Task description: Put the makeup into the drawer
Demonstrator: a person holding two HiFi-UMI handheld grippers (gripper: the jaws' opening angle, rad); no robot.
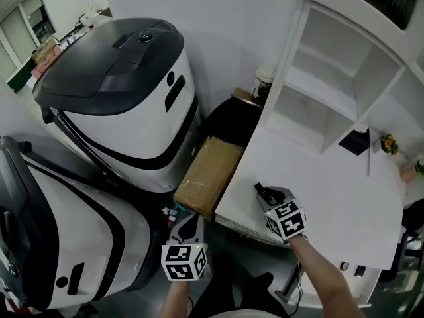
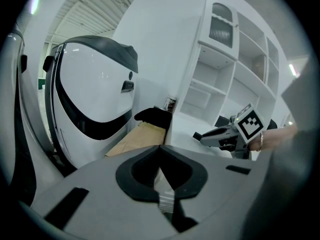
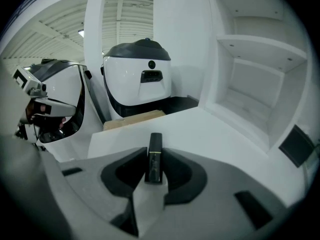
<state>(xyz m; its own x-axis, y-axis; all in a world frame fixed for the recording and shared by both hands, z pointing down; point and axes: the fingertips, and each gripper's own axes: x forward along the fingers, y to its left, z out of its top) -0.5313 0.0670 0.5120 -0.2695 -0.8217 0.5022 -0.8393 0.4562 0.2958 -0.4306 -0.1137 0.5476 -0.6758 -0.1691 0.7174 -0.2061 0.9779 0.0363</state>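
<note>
The right gripper [image 1: 260, 189] has its jaws closed on the makeup [image 3: 155, 146], a slim black tube that stands upright between the pads with its top poking out past them. It is low over the desk [image 1: 318, 197], near the front left corner. The left gripper [image 2: 161, 149] hangs off the desk's front, jaws together with nothing in them. The main risk, as I judge it, is the grip. The tube is narrow and smooth and is caught only along its lower part, so a quick swing or a tilt of the wrist could let it pivot or slip out. This close to the edge it could then roll off onto the box [image 1: 209, 174] or into the dark gap beside the machines [image 1: 119, 98]. The drawer is a second risk: if it is shut, the left gripper has to pull it out, and a clumsy pull could knock the right gripper. Letting the tube go from too high could also send it bouncing out. No view shows the drawer plainly; a strip under the desk's front edge in the head view may be it, but I cannot tell whether it is open. The jaws hide whether the tube's foot rests on the desk or hangs clear.
</note>
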